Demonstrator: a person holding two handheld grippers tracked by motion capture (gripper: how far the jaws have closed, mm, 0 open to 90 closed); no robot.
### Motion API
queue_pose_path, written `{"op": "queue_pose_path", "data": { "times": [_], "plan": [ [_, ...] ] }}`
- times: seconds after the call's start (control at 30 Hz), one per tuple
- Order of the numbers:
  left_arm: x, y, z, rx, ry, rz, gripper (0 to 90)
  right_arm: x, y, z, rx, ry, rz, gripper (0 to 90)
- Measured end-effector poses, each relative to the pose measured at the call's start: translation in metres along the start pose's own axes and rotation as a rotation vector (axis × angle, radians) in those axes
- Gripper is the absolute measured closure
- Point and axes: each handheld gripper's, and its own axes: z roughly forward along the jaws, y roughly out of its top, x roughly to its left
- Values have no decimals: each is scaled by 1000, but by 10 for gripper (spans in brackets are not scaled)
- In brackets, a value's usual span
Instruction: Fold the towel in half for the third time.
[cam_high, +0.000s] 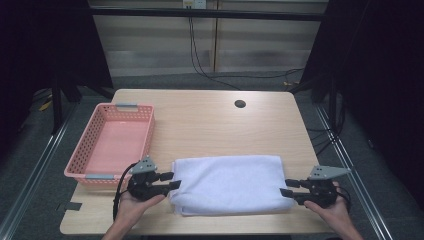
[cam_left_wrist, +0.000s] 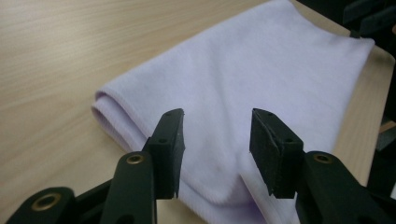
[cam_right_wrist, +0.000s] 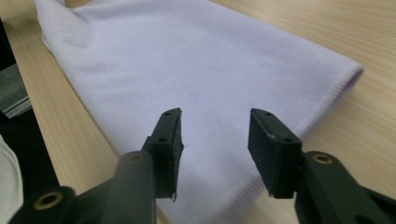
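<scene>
With both tools released, my left tool (cam_high: 173, 180) and right tool (cam_high: 285, 187) flanking the folded towel (cam_high: 227, 182) at the lower middle of the desk (cam_high: 210, 125), I judged the fold finished, the pink basket (cam_high: 90, 145) likely next.

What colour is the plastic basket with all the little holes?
The plastic lattice basket is salmon pink with grey handles, clearest in the high view.
</scene>
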Motion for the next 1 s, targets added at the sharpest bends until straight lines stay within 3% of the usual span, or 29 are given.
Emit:
{"op": "queue_pose_path", "data": {
  "times": [0.07,0.17,0.23,0.4,0.5,0.57,0.73,1.0],
  "plan": [
    [9,4,13,26,15,9,549,4,4,8,5,12,2,511],
    [20,5,27,68,0,-36,573,13,9,23,23,42,0,461],
    [23,4,35,101,34,2,592,20,13,36,44,65,-11,419],
    [20,0,46,145,41,19,613,44,25,73,102,107,-52,361],
    [19,0,50,149,48,18,617,61,29,95,143,93,-108,349],
    [20,-1,51,148,47,17,632,68,28,105,170,51,-160,364],
    [22,1,57,139,36,13,631,63,23,99,164,26,-171,511],
    [13,8,75,121,7,26,620,51,11,79,162,3,-133,530]
  ]
}}
